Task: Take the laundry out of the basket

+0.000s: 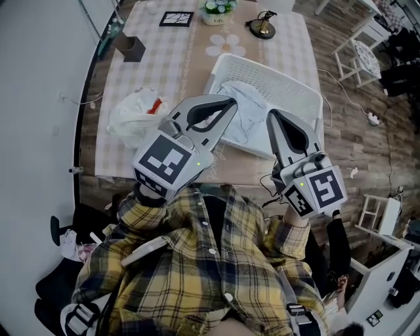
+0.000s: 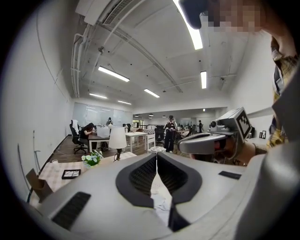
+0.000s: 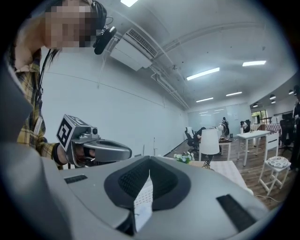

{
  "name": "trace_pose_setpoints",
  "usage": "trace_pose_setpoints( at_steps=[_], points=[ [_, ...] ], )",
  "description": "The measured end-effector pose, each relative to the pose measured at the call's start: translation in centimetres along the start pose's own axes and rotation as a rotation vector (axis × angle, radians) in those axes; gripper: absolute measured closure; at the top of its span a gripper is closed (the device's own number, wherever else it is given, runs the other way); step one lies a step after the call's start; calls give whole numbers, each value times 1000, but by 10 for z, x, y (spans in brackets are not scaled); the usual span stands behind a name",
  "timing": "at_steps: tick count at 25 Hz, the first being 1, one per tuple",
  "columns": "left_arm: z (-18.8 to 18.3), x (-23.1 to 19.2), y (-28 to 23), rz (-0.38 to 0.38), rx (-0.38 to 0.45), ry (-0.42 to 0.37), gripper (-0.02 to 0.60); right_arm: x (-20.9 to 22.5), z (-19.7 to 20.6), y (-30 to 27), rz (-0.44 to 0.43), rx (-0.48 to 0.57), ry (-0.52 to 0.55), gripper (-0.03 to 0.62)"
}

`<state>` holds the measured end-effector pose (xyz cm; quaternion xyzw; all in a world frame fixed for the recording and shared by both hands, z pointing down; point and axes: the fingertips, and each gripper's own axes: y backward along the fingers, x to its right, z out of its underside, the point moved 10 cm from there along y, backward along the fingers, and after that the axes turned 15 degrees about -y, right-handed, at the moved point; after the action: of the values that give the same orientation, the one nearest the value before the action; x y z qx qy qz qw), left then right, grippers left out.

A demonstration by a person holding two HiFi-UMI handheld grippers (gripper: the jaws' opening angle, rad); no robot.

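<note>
Partly hidden: the left gripper (image 1: 229,104) covers the near left corner of the laundry basket (image 1: 266,69). The right gripper (image 1: 271,115) covers part of its near rim. The person's plaid shirt (image 1: 197,262) and both marker cubes conceal the near edge of the tabletop (image 1: 164,72). The red item inside the white plastic bag (image 1: 131,118) cannot be identified.

Jaws: in both gripper views the tips meet, so both pairs are closed with nothing gripped. The narrow slot behind each tip shows only a sliver of white material lying below.

Task item: the laundry (image 1: 248,108), white and pale blue, lies bunched inside the basket. The basket sits at the near right part of the tabletop. Both grippers are held above its near side.

Markings: the cubes carry black-and-white square patterns. Any print on the flower pot (image 1: 218,9) is too small to read.

Surface: a checked cloth with a daisy-printed runner covers the tabletop. The bag is near the near left edge and a dark box (image 1: 133,48) is at the left edge. A picture frame (image 1: 176,19), the flower pot and a small lamp (image 1: 262,26) stand along the far edge.

Room: the floor (image 1: 354,125) is wood plank, with white chairs to the right. There is a white wall and strip ceiling lights. People sit and stand at distant desks.
</note>
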<state>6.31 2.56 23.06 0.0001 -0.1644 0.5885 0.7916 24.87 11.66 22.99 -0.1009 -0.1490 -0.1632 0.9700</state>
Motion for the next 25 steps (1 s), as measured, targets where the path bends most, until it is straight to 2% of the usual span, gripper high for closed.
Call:
trace_pose_setpoints(
  at_steps=[2, 6, 9, 14, 18, 25],
  points=[
    [1, -2, -7, 14, -36, -25, 540, 9, -2, -2, 17, -27, 25, 556],
    [5, -8, -24, 43, -102, -93, 507, 28, -5, -12, 35, -106, 91, 532],
    [5, -11, -38, 84, -144, -147, 464, 39, -4, -18, -1, -186, 121, 466],
    [14, -19, -69, 151, -212, -203, 439, 62, 8, -33, -38, -303, 188, 414],
    [26, -17, -95, 250, -284, -277, 420, 80, 13, -43, -51, -373, 248, 383],
    [54, 1, -129, 416, -480, -420, 395, 113, 28, -69, -111, -559, 359, 317]
  ],
)
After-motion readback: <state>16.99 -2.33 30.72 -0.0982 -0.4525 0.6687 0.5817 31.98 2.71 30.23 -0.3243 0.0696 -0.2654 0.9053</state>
